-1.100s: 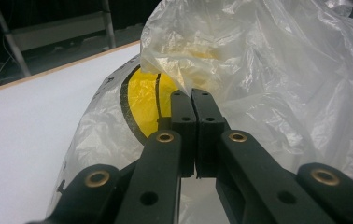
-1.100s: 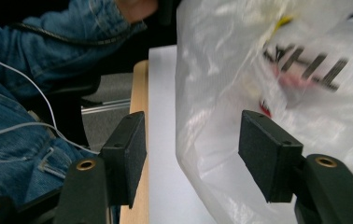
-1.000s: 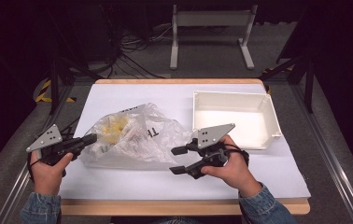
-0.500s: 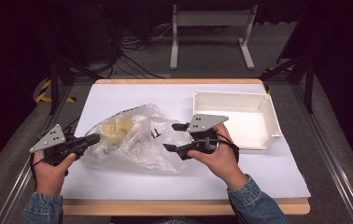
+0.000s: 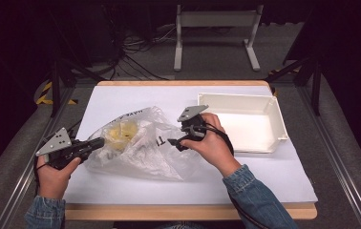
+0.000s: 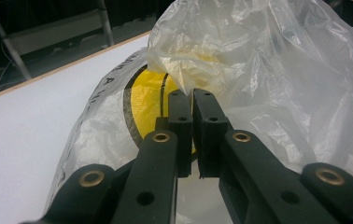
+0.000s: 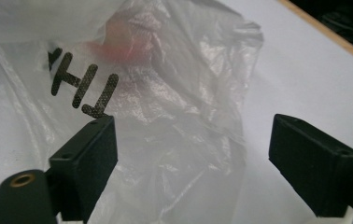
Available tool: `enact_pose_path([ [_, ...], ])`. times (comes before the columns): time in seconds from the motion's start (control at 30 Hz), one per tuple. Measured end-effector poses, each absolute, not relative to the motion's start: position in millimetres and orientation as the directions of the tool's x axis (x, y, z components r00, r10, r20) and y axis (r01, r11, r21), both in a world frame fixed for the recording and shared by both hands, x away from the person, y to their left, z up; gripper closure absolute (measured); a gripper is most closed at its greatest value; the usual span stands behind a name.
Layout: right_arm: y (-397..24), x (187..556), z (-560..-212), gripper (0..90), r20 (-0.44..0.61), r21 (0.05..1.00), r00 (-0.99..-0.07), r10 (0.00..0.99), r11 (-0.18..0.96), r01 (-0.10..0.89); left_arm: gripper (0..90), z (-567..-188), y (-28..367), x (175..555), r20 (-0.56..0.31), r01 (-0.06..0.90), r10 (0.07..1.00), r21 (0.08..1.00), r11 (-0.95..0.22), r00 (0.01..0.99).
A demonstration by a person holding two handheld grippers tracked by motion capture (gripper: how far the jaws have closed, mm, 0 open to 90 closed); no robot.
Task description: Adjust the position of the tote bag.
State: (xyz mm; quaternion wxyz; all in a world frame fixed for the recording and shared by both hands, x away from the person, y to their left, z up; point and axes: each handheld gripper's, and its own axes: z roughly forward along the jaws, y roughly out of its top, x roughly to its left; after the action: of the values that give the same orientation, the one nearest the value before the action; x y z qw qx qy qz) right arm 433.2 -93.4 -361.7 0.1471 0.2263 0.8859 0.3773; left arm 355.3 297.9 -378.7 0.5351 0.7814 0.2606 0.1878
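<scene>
A lab — dark floor strewn with cables (image 5: 135, 57) — paper-covered table (image 5: 274, 186).

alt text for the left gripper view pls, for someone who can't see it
The left gripper, its two black jaws shut together, pinches a fold of a crumpled clear plastic bag lying on a white table. A round yellow print with a black ring shows through the film just behind the jaws.

Clear plastic bag (image 5: 140, 145) — black lettering, yellow print; white bin (image 5: 245, 125).
</scene>
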Motion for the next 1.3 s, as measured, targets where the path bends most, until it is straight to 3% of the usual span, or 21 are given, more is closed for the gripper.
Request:
enact_pose_path([
  [0.37,-61.8,461.4,-378.8,13.9,-0.03,0.677,-0.878,0.477,0.656,0.333,86.8,-379.6,301.3,354.5,0.011,0.202,0.605,0.937,-0.284,0.796],
  [0.43,-57.4,462.3,-382.6,17.0,-0.025,0.662,-0.876,0.482,0.664,0.347,86.8,-379.5,302.2,354.3,0.011,0.203,0.605,0.937,-0.285,0.796],
  [0.53,-54.6,463.0,-388.6,29.9,-0.003,0.632,-0.874,0.485,0.678,0.374,86.8,-379.7,302.9,354.0,0.009,0.202,0.603,0.938,-0.281,0.798],
  [0.73,-61.3,459.2,-387.1,77.9,-0.007,0.587,-0.88,0.475,0.714,0.38,86.7,-379.1,303.4,354.4,0.013,0.197,0.602,0.939,-0.281,0.798],
  [0.83,-67.0,454.0,-380.6,87.4,-0.025,0.595,-0.888,0.459,0.72,0.356,86.7,-378.8,303.2,354.7,0.013,0.198,0.602,0.939,-0.283,0.799],
  [1.3,-105.6,409.6,-357.3,89.1,0.084,0.666,-0.891,0.447,0.639,0.384,86.8,-377.4,300.9,357.4,0.011,0.192,0.597,0.942,-0.275,0.802],
])
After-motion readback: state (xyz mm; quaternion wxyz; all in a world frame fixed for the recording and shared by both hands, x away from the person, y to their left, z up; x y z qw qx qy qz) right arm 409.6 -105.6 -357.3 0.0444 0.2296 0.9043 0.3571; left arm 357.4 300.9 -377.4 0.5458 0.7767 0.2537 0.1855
